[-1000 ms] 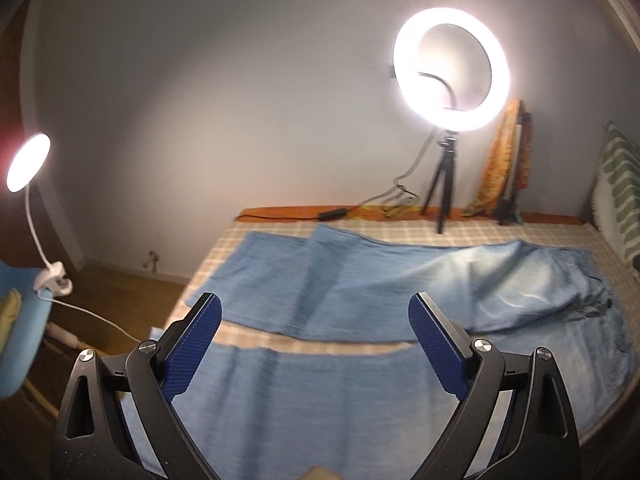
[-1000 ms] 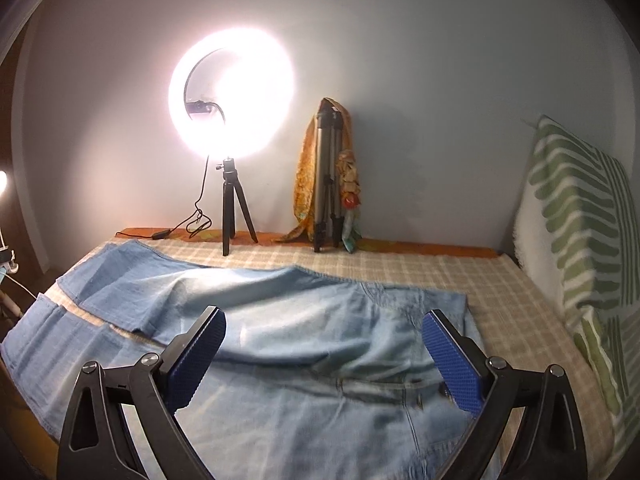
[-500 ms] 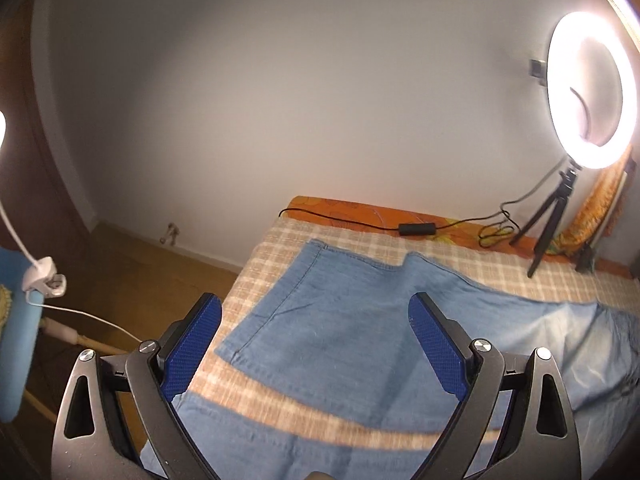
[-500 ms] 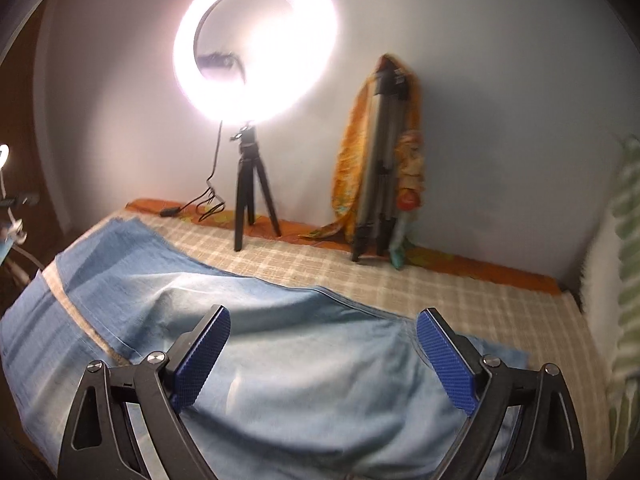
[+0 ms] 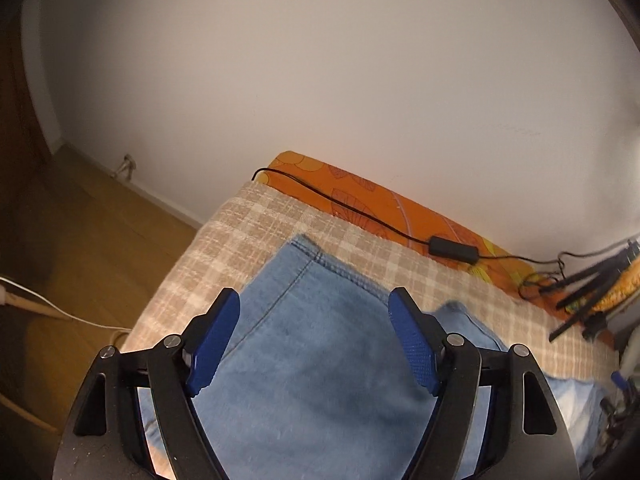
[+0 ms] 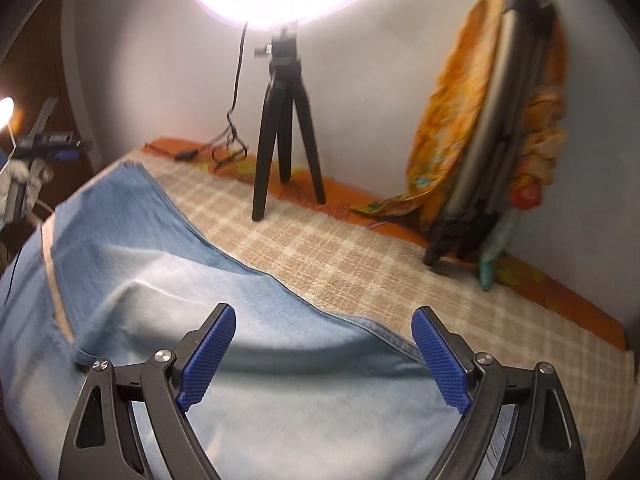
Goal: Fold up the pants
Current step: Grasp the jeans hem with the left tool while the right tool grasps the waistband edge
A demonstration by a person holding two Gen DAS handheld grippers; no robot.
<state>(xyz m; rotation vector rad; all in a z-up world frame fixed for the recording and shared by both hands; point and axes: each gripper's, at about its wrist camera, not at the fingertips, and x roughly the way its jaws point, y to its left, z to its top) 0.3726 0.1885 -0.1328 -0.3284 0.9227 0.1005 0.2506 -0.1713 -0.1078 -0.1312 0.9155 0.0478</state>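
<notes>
Light blue denim pants (image 5: pixel 316 364) lie spread flat on a checked bedspread (image 5: pixel 240 232). In the left wrist view the hem end of the far leg (image 5: pixel 320 264) lies just beyond my left gripper (image 5: pixel 314 340). That gripper hovers above the leg with its blue pads apart and its jaws closing, and no cloth is pinched between them. In the right wrist view my right gripper (image 6: pixel 324 356) hangs over the pants (image 6: pixel 248 320) near their far edge seam (image 6: pixel 360 326). Its jaws are closing too, with nothing pinched between the pads.
A ring light on a black tripod (image 6: pixel 286 128) stands at the far edge of the bed, its cable and switch box (image 5: pixel 454 249) trailing along an orange sheet (image 5: pixel 360 196). A folded tripod draped in orange cloth (image 6: pixel 496 128) leans on the wall. Wooden floor (image 5: pixel 92 232) lies left of the bed.
Both grippers have swung left and dipped lower towards the pants. The left one has gone from mid leg to the hem end and its pads have narrowed. The right one has neared the far edge seam.
</notes>
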